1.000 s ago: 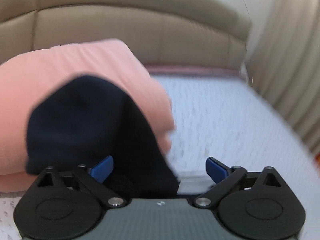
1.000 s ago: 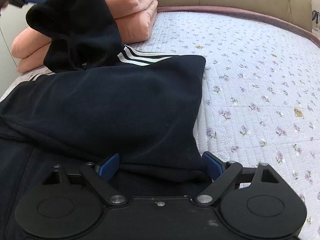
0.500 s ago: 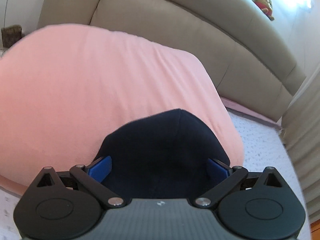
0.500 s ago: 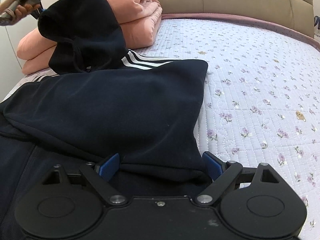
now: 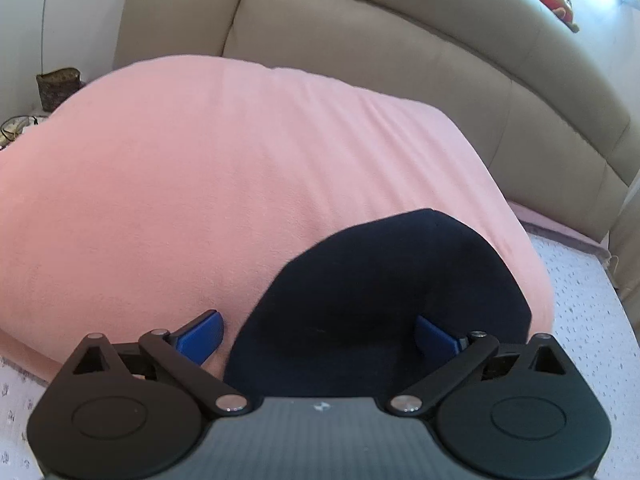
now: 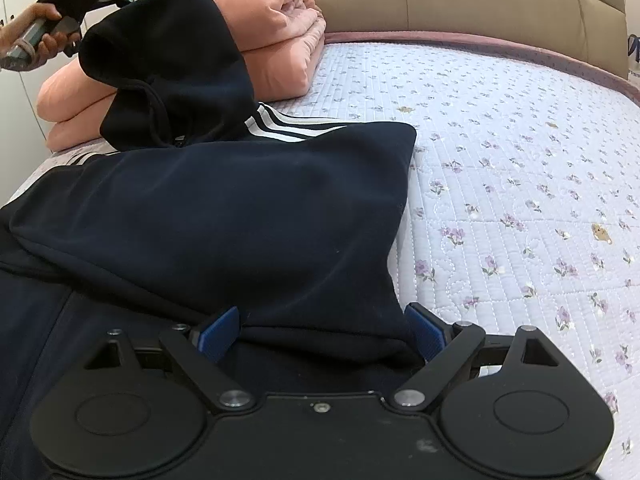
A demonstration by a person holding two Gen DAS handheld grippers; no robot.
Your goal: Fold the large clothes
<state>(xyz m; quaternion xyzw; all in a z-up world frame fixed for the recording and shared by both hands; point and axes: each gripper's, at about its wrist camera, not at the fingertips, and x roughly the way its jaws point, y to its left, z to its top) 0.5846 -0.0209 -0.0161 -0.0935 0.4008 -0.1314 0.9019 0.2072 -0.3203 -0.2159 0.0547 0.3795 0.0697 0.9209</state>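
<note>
Fold is partway, judging by how things lie. The dark navy hoodie (image 6: 224, 216) is spread on the floral quilted bed cover (image 6: 520, 184), w/ one side panel already laid over the body so its straight edge runs fwd from the right gripper (image 6: 320, 334) twd the white shoulder stripes (image 6: 288, 126). The hood (image 6: 168, 64) isn't folded yet: it stands up at the far end, leaning on the folded pink blanket (image 6: 276, 44), well ahead and left of the right gripper. Prob left to do: bring hood down onto the body, tuck the other side/sleeve (not clear where it lies), then fold lengthwise.

Right gripper: low over the near hem, pointing fwd along the garment. Jaws spread wide, blue pads either side of the folded fabric edge; cloth sits between them but isn't pinched as far as I can see.

Left gripper (image 5: 316, 334): held up at the hood. In the right wrist view the person's left hand (image 6: 36, 40) grips its handle at far upper left, tool angled down twd the hood top. Left wrist view shows jaws wide too, the left pad clear of the hood cloth (image 5: 392, 292), right pad half hidden behind it. Cloth bulges between and ahead of the pads, pink blanket filling the bkgd, beige headboard (image 5: 360, 32) beyond. Looks unclamped.
</note>
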